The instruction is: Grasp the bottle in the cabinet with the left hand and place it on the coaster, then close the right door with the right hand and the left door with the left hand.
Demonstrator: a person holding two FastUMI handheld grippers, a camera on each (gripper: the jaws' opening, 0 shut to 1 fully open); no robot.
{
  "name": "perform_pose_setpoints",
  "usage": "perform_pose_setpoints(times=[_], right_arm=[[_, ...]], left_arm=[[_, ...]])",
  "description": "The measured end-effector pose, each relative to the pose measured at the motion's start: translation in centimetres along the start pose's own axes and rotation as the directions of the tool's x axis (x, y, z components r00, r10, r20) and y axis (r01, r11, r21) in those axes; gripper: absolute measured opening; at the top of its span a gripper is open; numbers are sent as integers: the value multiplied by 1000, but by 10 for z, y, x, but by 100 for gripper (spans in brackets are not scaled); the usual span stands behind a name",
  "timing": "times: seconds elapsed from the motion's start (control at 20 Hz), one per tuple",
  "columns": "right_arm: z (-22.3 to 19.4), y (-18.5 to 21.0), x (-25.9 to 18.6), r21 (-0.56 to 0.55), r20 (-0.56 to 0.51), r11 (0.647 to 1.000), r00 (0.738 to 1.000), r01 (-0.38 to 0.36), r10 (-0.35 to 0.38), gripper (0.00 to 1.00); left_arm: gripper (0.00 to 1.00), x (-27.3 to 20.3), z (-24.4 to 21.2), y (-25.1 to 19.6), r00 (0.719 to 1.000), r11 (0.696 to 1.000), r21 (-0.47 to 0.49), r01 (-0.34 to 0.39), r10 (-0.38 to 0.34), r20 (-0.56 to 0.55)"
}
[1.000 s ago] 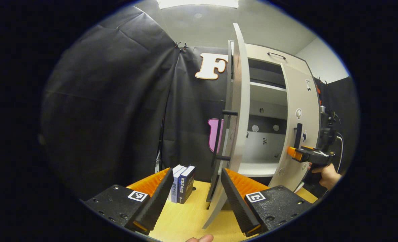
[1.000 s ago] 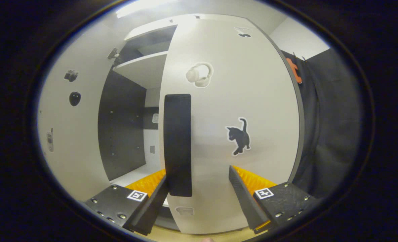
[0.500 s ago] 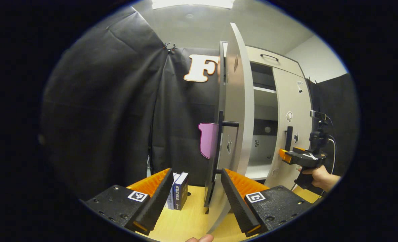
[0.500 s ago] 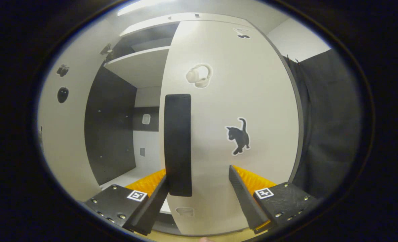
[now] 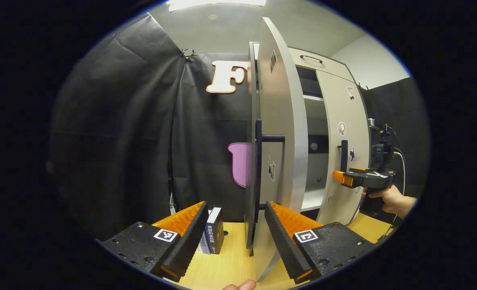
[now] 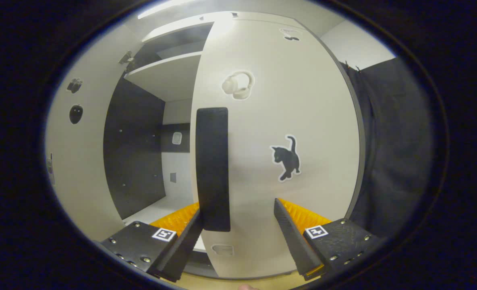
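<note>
Cabinet [image 5: 327, 72] dead ahead of my L gripper, pale, tall, standing on the wood table [image 5: 226, 266]. Interior shelf [image 6: 170, 78] seen through the gap, up and left of my R gripper; compartment below it looks bare.

Left door [image 5: 281, 133] stands edge-on straight in front of my L gripper [image 5: 234, 233], swung well out from the cabinet. Its black bar handle [image 5: 258, 165] runs vertical just above and between my L fingers [image 5: 283, 241]; lower door edge sits betw. them, can't tell if either touches. L gripper spread wide, holding nothing.

Right door [image 6: 278, 141] fills the front of my R gripper [image 6: 238, 237], nearly shut, narrow gap left on its handle side. Its black handle [image 6: 212, 169] hangs just above my R gripper's left finger [image 6: 180, 245], apparently touching the tip; right finger off to the side over the door face. R gripper wide, nothing clamped. From L side, R gripper [image 5: 345, 179] w/ hand [image 5: 391, 199] far right, tips at that handle.

Small stuff: books [image 5: 212, 231] upright on table behind L finger; cat sticker [image 6: 287, 158] and headphone sticker [image 6: 238, 85] on right door.

Bottle, coaster: not seen.
</note>
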State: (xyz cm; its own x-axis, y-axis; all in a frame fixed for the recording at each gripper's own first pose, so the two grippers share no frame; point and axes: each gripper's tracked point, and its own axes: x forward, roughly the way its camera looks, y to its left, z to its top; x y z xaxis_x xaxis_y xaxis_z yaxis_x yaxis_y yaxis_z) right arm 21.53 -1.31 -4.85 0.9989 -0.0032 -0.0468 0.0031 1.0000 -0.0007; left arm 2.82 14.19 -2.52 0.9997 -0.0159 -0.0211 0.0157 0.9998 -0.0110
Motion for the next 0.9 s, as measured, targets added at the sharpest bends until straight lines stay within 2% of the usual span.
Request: perform_pose_setpoints(times=[0.2, 0.25, 0.3, 0.4, 0.5, 0.55, 0.6, 0.65, 0.7, 0.9], right_arm=[[-8, -1, -21, 9, -26, 1000, 1000, -12, 12, 100], [-11, -3, -27, 8, -37, 1000, 999, -12, 12, 97], [-13, -3, -32, 8, -46, 1000, 999, -14, 14, 100], [-13, -5, -44, 21, -52, 999, 998, -24, 25, 97], [-15, -5, -54, 32, -64, 999, 997, -41, 43, 100], [-16, -8, -59, 33, -73, 999, 996, -41, 43, 97], [-16, -10, -64, 37, -77, 998, 996, -44, 47, 100], [-16, -11, -68, 45, -81, 998, 995, -49, 53, 97], [-16, -12, -73, 53, -85, 997, 995, -55, 60, 100], [-21, -22, -92, 76, -103, 996, 993, -56, 63, 100]], left_arm=[[90, 4, 1, -6, 999, 999, 9, 40, -40, 5], [90, 4, 1, -7, 999, 999, 13, 46, -46, 7], [90, 4, 0, -10, 998, 998, 11, 55, -55, 7], [90, 3, -1, -21, 997, 997, -11, 79, -79, 4], [90, 3, -2, -32, 994, 994, -32, 105, -105, 3], [90, 4, -2, -38, 993, 992, -29, 120, -120, 1], [90, 6, -3, -42, 991, 991, -20, 133, -133, -2], [90, 9, -2, -47, 989, 989, -10, 147, -147, -2], [90, 11, -3, -56, 987, 987, -5, 158, -158, -3], [90, 14, -3, -85, 980, 980, -13, 197, -197, -5]])
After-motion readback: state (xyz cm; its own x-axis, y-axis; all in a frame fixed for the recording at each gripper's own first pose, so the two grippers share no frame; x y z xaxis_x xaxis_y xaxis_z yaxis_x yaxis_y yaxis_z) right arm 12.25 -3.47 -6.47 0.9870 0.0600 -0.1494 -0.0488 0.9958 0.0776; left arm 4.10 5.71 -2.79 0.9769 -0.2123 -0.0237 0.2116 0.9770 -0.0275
